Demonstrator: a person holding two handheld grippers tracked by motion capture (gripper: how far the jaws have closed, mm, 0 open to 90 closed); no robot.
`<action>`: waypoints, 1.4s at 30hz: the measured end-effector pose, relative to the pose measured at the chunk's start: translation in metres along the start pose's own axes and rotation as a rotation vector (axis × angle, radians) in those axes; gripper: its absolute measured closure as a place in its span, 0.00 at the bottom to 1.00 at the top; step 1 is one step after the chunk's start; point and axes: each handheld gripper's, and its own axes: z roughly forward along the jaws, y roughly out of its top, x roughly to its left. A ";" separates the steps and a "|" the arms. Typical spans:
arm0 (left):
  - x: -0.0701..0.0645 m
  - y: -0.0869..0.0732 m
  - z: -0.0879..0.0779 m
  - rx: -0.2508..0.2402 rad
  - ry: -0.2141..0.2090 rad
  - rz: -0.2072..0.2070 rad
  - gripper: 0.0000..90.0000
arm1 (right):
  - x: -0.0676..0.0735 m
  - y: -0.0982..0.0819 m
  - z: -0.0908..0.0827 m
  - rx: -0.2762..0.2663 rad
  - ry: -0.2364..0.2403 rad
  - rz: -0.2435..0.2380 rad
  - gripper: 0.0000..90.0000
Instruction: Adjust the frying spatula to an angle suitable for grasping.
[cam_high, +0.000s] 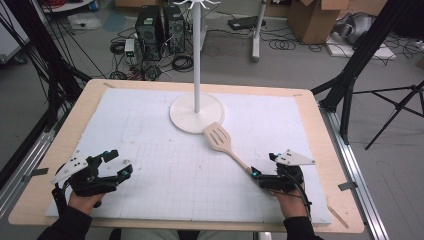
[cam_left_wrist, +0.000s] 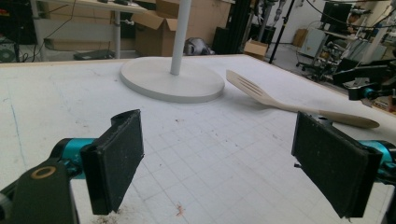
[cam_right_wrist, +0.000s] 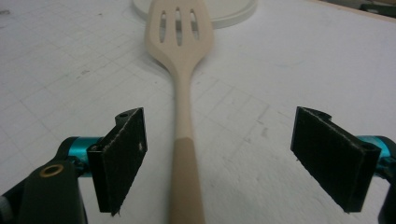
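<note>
A slotted wooden spatula (cam_high: 220, 137) lies flat on the white gridded mat (cam_high: 150, 125), its head beside the round base of a white pole stand (cam_high: 196, 114) and its handle pointing toward the near right. My right gripper (cam_high: 264, 165) sits at the handle's end, open. In the right gripper view the spatula (cam_right_wrist: 183, 112) runs up between the wide jaws of my right gripper (cam_right_wrist: 219, 144), and neither pad touches it. My left gripper (cam_high: 120, 163) rests open at the near left of the mat. In the left gripper view my left gripper (cam_left_wrist: 219, 144) has nothing between its pads; the spatula (cam_left_wrist: 261, 93) and stand base (cam_left_wrist: 173, 80) lie farther off.
The mat covers a wooden table (cam_high: 340, 165) with a bare rim all round. The stand's pole (cam_high: 196, 55) rises at the table's centre back. Computers, cables, boxes and tripod legs stand on the floor beyond. The other hand's gripper (cam_left_wrist: 369, 86) shows at the right in the left gripper view.
</note>
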 end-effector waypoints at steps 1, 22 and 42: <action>0.000 0.000 0.000 0.003 -0.002 0.001 0.19 | 0.000 0.000 0.000 0.000 0.000 0.000 0.21; 0.003 0.001 -0.001 0.008 -0.021 -0.018 0.20 | 0.013 0.049 0.104 0.339 0.105 -0.104 0.57; 0.006 0.001 -0.003 0.002 -0.013 -0.033 0.20 | 0.039 0.059 0.108 0.308 0.354 -0.296 0.84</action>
